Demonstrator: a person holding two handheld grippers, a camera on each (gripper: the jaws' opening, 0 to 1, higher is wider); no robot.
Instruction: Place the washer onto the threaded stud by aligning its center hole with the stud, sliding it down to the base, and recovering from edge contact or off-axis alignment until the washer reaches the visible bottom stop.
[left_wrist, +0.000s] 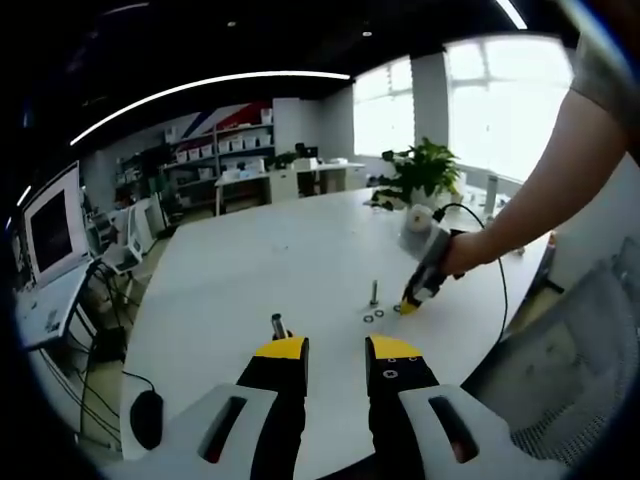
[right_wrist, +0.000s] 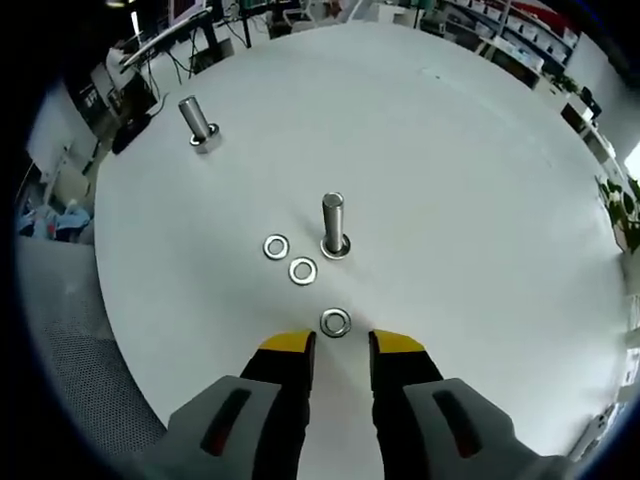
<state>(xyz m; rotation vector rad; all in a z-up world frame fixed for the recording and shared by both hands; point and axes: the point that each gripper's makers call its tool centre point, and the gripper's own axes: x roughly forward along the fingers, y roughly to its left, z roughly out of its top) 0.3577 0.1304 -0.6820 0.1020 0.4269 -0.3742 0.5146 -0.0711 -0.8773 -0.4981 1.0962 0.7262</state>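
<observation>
Lying just ahead of right gripper (right_wrist: 342, 343) parted jaws: washer (right_wrist: 335, 322); stud (right_wrist: 333, 226) beyond; left gripper (left_wrist: 336, 348) jaws apart, seemingly empty.

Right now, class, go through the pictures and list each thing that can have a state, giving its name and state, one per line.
Nearest washer: flat on the table, just ahead of the right gripper's jaws, not gripped.
Two other washers: flat on the table, loose.
Middle stud: upright, no washer sliding on its shaft.
Far stud: upright, bare.
Right gripper: open, empty.
Left gripper: open, empty.
</observation>
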